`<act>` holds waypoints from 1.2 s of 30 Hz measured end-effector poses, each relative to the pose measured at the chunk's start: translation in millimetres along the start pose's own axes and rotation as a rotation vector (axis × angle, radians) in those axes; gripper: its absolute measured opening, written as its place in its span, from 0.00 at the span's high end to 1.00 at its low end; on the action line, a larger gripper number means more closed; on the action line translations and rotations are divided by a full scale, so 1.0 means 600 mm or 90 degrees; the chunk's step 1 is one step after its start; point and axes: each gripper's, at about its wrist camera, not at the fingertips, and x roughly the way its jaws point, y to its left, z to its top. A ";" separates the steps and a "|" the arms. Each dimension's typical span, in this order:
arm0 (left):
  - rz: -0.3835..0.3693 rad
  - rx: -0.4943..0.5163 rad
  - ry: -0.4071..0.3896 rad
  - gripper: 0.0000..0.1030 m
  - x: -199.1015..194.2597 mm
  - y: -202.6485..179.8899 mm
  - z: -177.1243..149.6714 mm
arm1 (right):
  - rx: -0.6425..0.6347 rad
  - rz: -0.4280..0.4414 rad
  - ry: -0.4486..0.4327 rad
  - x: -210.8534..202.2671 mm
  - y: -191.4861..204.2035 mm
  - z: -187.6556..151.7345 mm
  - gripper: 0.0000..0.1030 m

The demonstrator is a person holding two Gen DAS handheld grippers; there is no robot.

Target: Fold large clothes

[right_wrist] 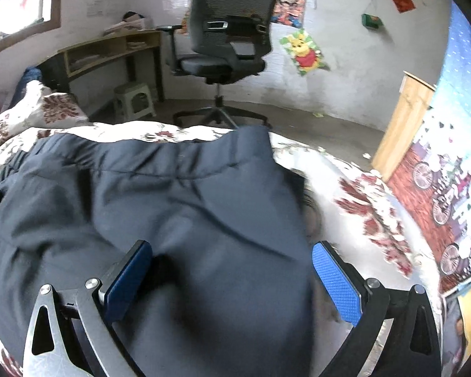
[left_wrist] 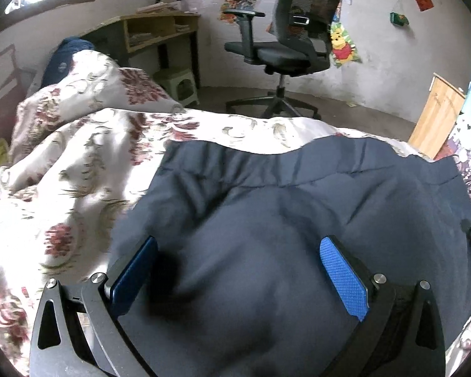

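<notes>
A dark navy garment, with a waistband along its far edge, lies spread on a floral quilt on a bed. It also shows in the right wrist view. My left gripper is open, its blue pads apart, just above the garment's left part. My right gripper is open over the garment's right edge, one finger above the quilt. Neither holds anything.
A black office chair stands on the floor beyond the bed. A wooden desk and a small green stool are at the back left. A wooden board leans at the right wall.
</notes>
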 end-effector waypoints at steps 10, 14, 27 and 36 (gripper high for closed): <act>-0.023 -0.013 0.056 0.01 -0.017 0.146 -0.045 | 0.091 0.101 0.075 0.008 -0.121 -0.040 0.00; -0.102 -0.051 0.095 0.01 0.003 0.184 -0.058 | 0.121 0.184 0.105 0.028 -0.145 -0.049 0.00; -0.299 -0.124 0.211 0.01 0.086 0.193 -0.053 | 0.186 0.317 0.154 0.083 -0.143 -0.036 0.00; -0.308 -0.141 0.220 0.44 0.069 0.185 -0.040 | 0.194 0.320 0.179 0.073 -0.108 -0.030 0.37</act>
